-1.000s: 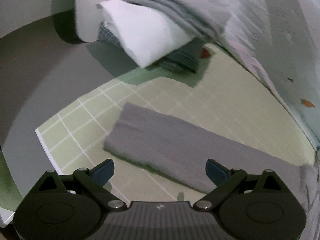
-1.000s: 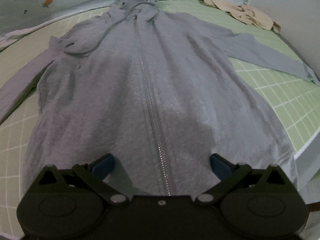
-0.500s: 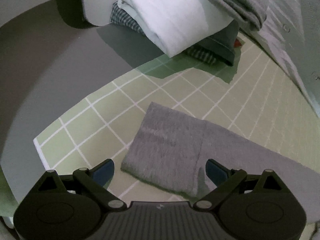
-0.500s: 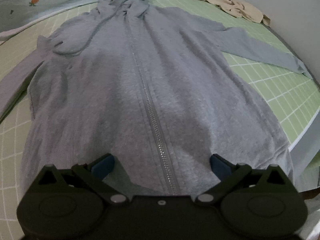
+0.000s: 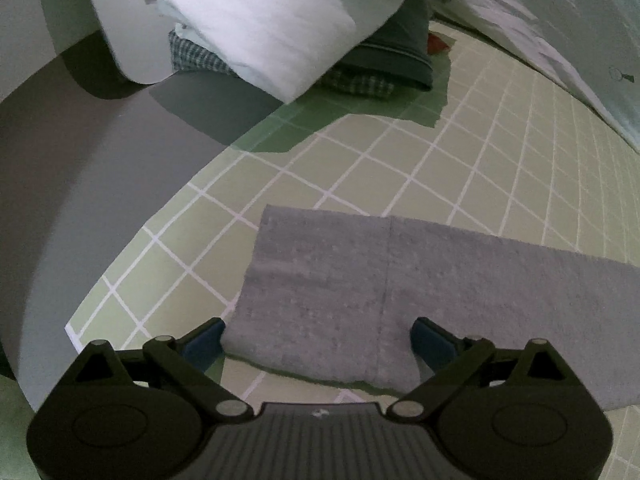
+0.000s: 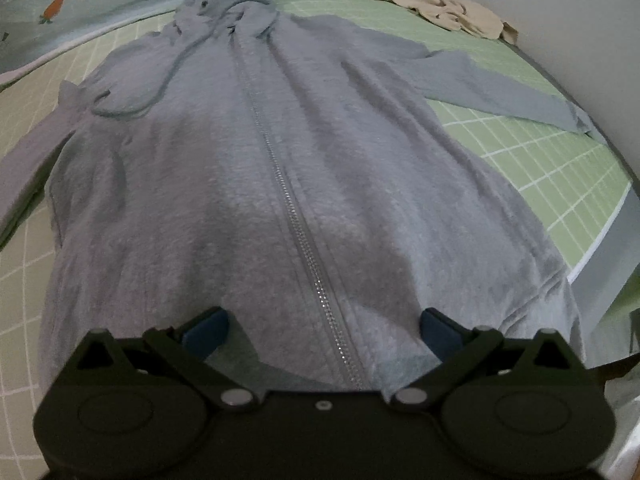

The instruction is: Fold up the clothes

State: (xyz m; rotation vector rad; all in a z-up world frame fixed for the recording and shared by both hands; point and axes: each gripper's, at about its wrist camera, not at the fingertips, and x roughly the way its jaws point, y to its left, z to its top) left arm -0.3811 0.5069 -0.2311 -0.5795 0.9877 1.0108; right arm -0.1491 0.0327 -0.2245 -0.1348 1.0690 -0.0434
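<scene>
A grey zip-up hoodie (image 6: 280,184) lies flat and front up on the green checked bed sheet (image 6: 552,168), hood far from me, both sleeves spread out. My right gripper (image 6: 322,330) is open over the lower hem, straddling the zipper (image 6: 296,224). In the left wrist view the hoodie's left sleeve (image 5: 400,292) lies flat on the sheet, cuff end nearest. My left gripper (image 5: 318,338) is open, its blue pads either side of the cuff end.
A stack of folded clothes (image 5: 280,36), white on top of checked and dark pieces, sits at the bed's far corner. A beige garment (image 6: 440,12) lies crumpled at the far right. The bed edge (image 5: 92,320) and grey floor (image 5: 80,140) are to the left.
My left gripper moved forward onto the sleeve's cuff end, which now fills the space between the pads. The right gripper shifted slightly over the hem; the hoodie has not moved.
</scene>
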